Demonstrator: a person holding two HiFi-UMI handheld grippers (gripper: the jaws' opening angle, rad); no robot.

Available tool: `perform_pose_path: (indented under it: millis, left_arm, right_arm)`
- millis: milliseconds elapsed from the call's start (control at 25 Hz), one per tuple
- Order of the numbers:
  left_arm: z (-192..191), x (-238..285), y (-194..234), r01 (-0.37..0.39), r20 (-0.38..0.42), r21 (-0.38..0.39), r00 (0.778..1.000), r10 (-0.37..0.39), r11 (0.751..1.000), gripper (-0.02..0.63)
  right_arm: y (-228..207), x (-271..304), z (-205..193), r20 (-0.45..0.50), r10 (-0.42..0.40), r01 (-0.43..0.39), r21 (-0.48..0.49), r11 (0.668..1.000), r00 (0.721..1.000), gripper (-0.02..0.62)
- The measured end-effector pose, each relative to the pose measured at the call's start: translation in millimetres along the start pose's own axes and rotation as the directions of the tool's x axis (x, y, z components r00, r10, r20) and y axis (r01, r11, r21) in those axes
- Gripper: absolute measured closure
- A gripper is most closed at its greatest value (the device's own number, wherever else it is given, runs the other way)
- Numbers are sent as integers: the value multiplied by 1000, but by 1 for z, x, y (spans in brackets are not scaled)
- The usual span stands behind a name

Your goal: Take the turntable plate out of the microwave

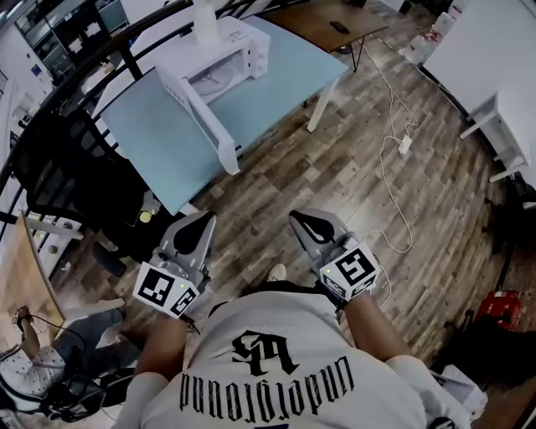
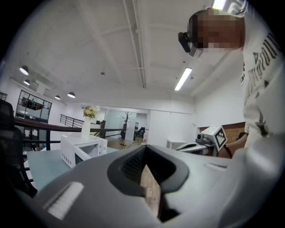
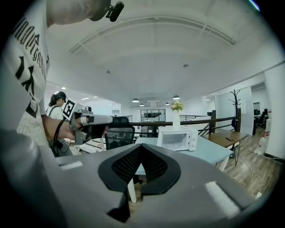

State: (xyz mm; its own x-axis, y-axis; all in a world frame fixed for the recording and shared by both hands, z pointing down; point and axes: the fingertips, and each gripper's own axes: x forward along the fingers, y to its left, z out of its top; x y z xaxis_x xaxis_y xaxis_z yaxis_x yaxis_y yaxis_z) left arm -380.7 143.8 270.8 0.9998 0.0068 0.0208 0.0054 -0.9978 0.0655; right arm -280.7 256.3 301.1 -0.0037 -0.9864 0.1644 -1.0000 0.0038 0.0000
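Standoff, well short of microwave [image 1: 219, 59]: left gripper [image 1: 202, 221] and right gripper [image 1: 301, 219] clamped shut, empty. Presumably inside microwave, unseen: turntable plate. Could nudge vase [image 1: 205, 21] atop microwave, or fumble slick plate rim if pinched shallow.

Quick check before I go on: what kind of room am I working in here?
Most likely an open-plan office or lab: a white microwave sits on a light blue table, a black office chair stands beside the table, and more desks stand on the wood floor.
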Motion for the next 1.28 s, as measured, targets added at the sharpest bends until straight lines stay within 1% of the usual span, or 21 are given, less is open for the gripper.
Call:
perform_pose_path:
  millis: [120,320,520,680,760,880,960,1080,1280]
  left_arm:
    - [-1,31,1,-8,-10,3,1000,8,1000,555]
    - [4,69,4,-14,-7,-2,1000,14,1000,555]
    - [7,99,16,-4,-20,-3,1000,4,1000,555]
    - [9,118,28,-9,-13,-13,1000,9,1000,555]
    - [10,131,32,-8,-3,-30,1000,7,1000,555]
    - [10,153,33,18,10,-74,1000,-17,997,555]
    - [10,165,35,29,12,-77,1000,-28,997,555]
    - [8,181,52,25,11,-84,1000,-24,996,555]
    - [8,203,100,-2,11,-107,1000,3,994,555]
  right_arm:
    - [-31,-7,0,-19,-1,0,-12,1000,1000,592]
    - [-67,-12,7,3,10,-10,-5,1000,1000,592]
    - [-98,-21,10,24,-37,36,17,999,999,592]
    - [-117,-23,9,32,-65,64,26,998,997,592]
    - [-128,-24,10,30,-80,80,22,997,996,592]
    - [-143,-24,10,24,-102,101,29,994,995,592]
    - [-154,-20,9,22,-108,108,34,994,994,592]
    - [-174,-6,6,13,-124,123,50,991,992,592]
    - [-205,33,8,17,-132,131,53,990,991,592]
